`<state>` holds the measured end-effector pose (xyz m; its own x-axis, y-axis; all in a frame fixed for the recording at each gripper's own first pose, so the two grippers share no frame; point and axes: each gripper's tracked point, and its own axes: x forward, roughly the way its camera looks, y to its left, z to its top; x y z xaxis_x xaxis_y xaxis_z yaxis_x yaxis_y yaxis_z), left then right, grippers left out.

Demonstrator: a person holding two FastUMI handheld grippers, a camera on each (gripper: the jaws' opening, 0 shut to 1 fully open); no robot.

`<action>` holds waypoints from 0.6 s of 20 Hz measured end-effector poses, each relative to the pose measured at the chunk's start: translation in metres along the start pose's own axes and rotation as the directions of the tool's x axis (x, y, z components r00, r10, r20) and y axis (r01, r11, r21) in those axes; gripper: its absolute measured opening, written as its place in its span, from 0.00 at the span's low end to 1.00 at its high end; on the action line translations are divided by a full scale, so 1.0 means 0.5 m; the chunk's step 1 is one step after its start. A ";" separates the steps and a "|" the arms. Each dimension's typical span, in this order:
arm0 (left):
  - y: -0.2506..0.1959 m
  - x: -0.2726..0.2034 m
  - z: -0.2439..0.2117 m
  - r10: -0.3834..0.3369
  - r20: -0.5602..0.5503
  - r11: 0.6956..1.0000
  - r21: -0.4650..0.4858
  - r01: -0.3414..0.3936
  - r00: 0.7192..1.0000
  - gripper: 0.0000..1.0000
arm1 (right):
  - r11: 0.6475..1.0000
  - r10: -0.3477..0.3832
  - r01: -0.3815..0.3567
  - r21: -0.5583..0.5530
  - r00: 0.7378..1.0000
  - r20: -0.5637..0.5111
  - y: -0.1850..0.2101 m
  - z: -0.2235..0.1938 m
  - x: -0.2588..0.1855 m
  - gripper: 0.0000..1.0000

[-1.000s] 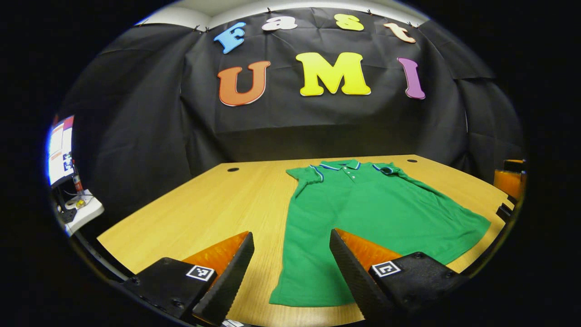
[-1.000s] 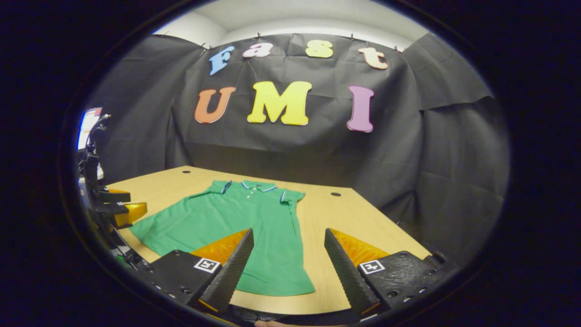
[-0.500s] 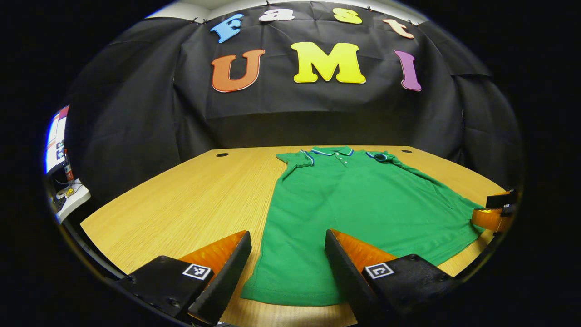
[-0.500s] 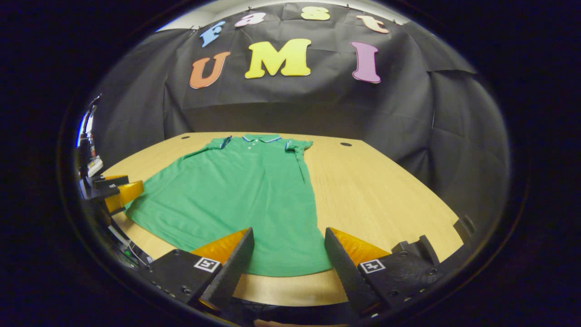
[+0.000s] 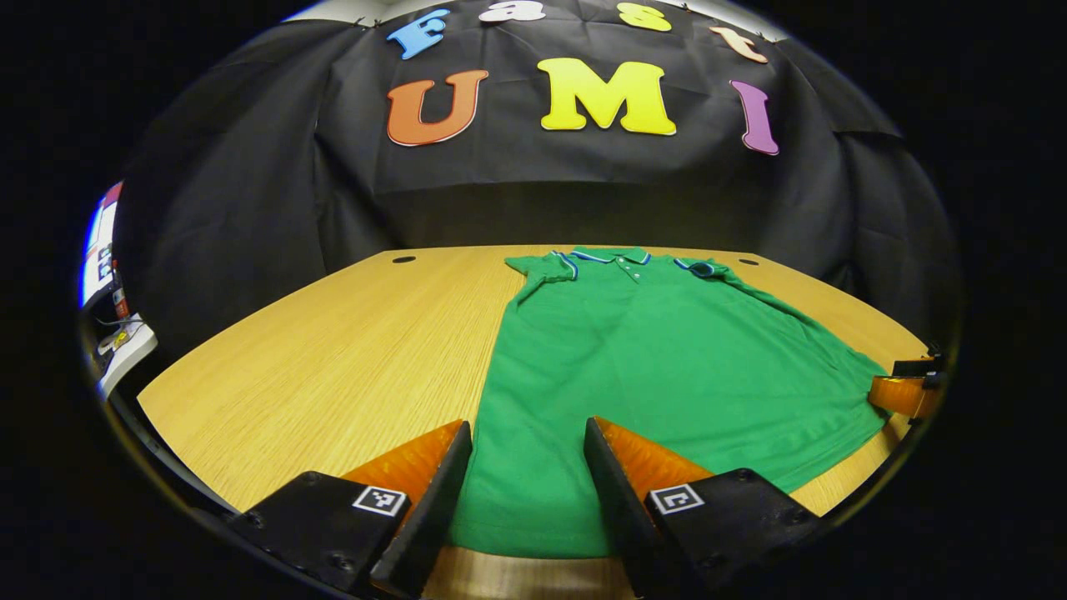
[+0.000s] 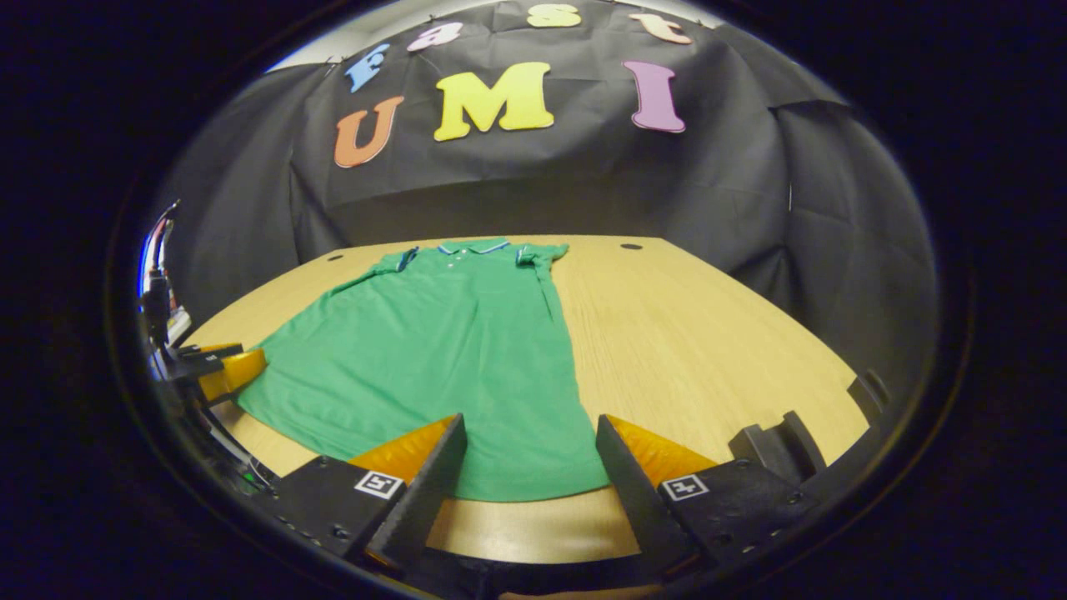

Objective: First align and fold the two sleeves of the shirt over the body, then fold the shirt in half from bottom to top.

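A green polo shirt [image 5: 658, 367] lies flat on my wooden table [image 5: 350, 367], collar toward the booth wall, its sleeves folded in over the body. My left tongs [image 5: 527, 492] hover released over the hem's near-left corner, and my right tongs [image 6: 530, 483] hover released over the near-right corner, neither gripping cloth. In the left gripper view, the right tongs appear beside the hem's far corner.

1. No word, number or brand can be read on the shirt [image 5: 667, 358].
2. The left gripper [image 5: 527, 427] carries square coded markers [image 5: 379, 501] on its finger mounts: patterns, not letters.
3. The right gripper [image 6: 530, 421] carries the same kind.
4. A screen [image 5: 96, 242] stands beyond the left edge of the desk [image 5: 350, 358] — too blurred to read.
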<state>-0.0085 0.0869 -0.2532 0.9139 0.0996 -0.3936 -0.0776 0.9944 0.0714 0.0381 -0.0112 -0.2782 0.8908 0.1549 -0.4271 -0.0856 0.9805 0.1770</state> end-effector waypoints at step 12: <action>-0.015 0.012 0.003 -0.023 -0.006 1.000 0.012 0.023 1.000 0.45 | 0.995 0.103 -0.103 -0.010 0.994 0.026 0.053 -0.006 0.001 0.43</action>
<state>-0.0020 0.0799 -0.2548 0.9131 0.0769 -0.4005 -0.0517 0.9960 0.0734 0.0349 0.0150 -0.2762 0.8886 0.2522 -0.3832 -0.1816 0.9605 0.2110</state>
